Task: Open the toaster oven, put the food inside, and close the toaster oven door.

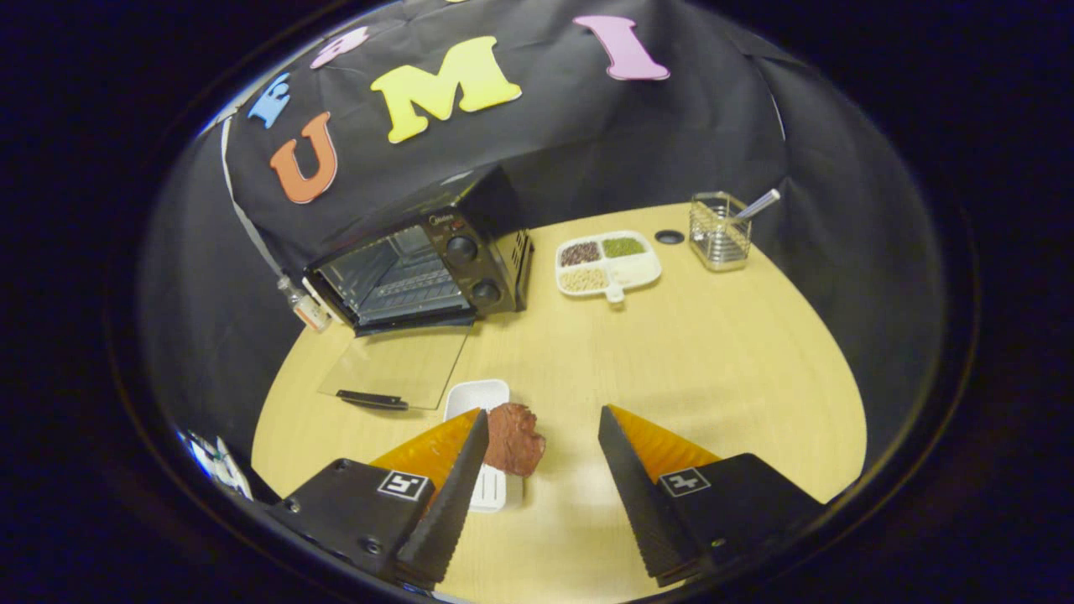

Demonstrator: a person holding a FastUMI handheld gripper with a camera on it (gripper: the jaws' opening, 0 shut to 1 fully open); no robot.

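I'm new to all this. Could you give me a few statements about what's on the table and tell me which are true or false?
1. The toaster oven door is shut. False: it lies open, flat on the table.
2. The gripper is open. True.
3. The brown food sits inside the oven. False: it is by the white tray, between the fingers.
4. A divided dish holds beans. True.

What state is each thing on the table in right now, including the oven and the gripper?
toaster oven: door folded down flat, open; rack inside bare
food: brown piece by the left finger, partly over the white tray, not gripped
white tray: on the table, before the oven door
hand-held gripper: open
divided dish: holding grains
wire holder: upright, one utensil inside
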